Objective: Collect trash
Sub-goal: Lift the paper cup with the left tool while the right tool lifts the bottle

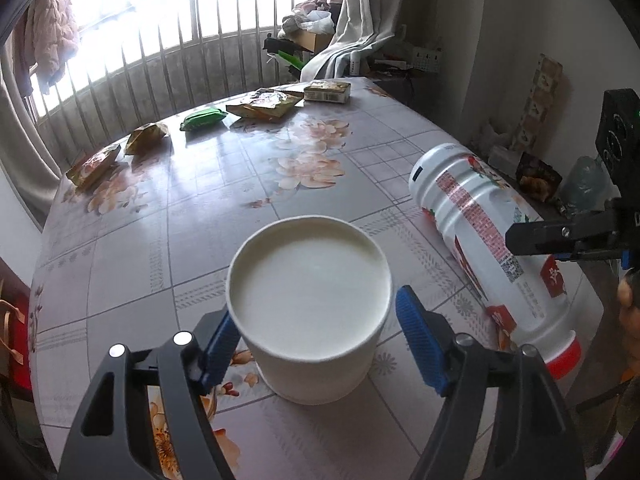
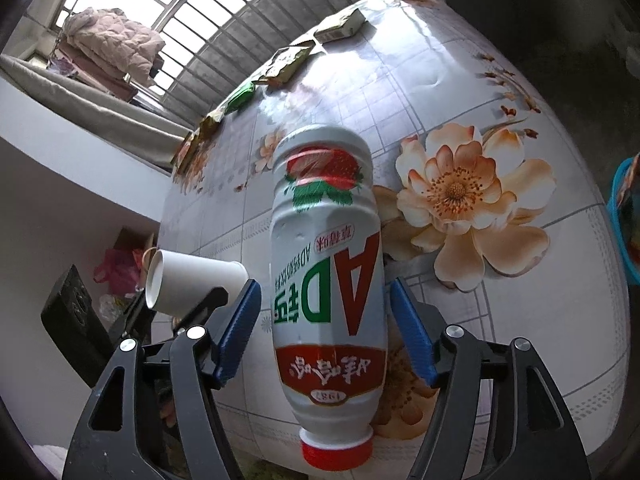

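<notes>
A white paper cup (image 1: 310, 300) stands upright on the flowered table (image 1: 192, 216), with nothing visible inside it. My left gripper (image 1: 316, 312) is open around it; the left pad sits at the cup's wall and the right pad stands clear of it. A white drink bottle (image 2: 328, 264) with a red cap and strawberry label lies on its side near the table's front edge. My right gripper (image 2: 324, 290) is open astride it, with a narrow gap at each pad. The bottle (image 1: 492, 232) also shows in the left wrist view, a finger (image 1: 536, 236) of the right gripper above it.
Several snack wrappers line the far table edge: a green packet (image 1: 202, 118), gold wrappers (image 1: 264, 106) and a small box (image 1: 327, 91). A blue basket (image 2: 624, 220) sits off the table's right side. A railing and window stand behind the table.
</notes>
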